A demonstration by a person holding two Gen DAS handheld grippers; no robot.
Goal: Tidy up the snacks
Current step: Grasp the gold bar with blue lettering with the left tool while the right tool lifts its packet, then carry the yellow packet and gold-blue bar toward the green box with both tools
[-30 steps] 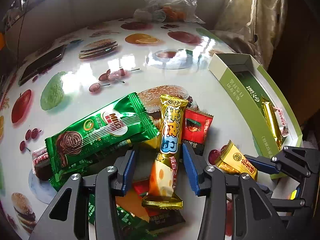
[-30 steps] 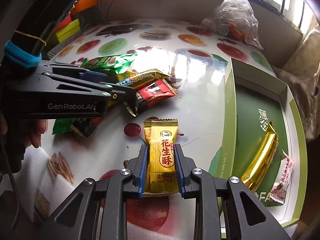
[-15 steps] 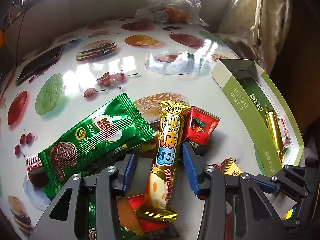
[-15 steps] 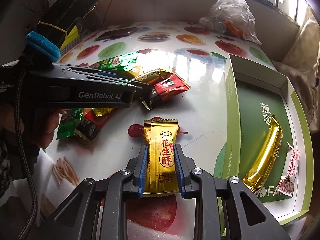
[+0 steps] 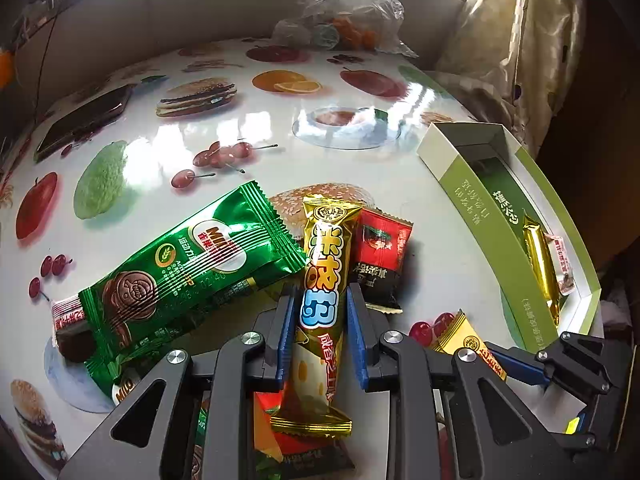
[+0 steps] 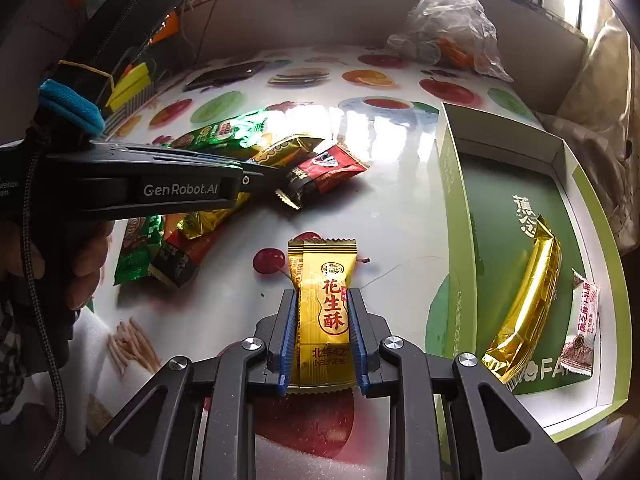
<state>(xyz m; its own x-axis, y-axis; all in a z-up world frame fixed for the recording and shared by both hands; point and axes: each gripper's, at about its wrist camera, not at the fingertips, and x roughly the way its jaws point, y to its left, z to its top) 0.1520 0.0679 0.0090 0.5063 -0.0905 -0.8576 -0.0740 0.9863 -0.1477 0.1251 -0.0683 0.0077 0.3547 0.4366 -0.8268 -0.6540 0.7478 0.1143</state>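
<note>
My left gripper (image 5: pixel 322 292) has its jaws closing, and the blue pads press on a gold cheese-stick snack (image 5: pixel 324 256) at the top of a snack pile. Beside the stick lie a green Milo wafer packet (image 5: pixel 180 272) and a red-and-black packet (image 5: pixel 380 252). My right gripper (image 6: pixel 321 296) grips a yellow peanut candy (image 6: pixel 326 280) flat on the table, its jaws still closing on it. To the right stands an open green box (image 6: pixel 456 184) that holds a gold bar (image 6: pixel 528 292) and a small pink-white packet (image 6: pixel 582 320). The left gripper (image 6: pixel 276 178) shows side-on in the right wrist view.
A clear plastic bag (image 5: pixel 348 12) of food sits at the table's far edge. A dark phone (image 5: pixel 84 116) lies at the far left. A crumpled cloth (image 5: pixel 500 40) hangs beyond the box. More wrapped snacks (image 6: pixel 176 256) lie under the left gripper.
The left jaws have come together from wide apart onto the gold cheese stick. The right gripper keeps its hold on the peanut candy and has not moved.
</note>
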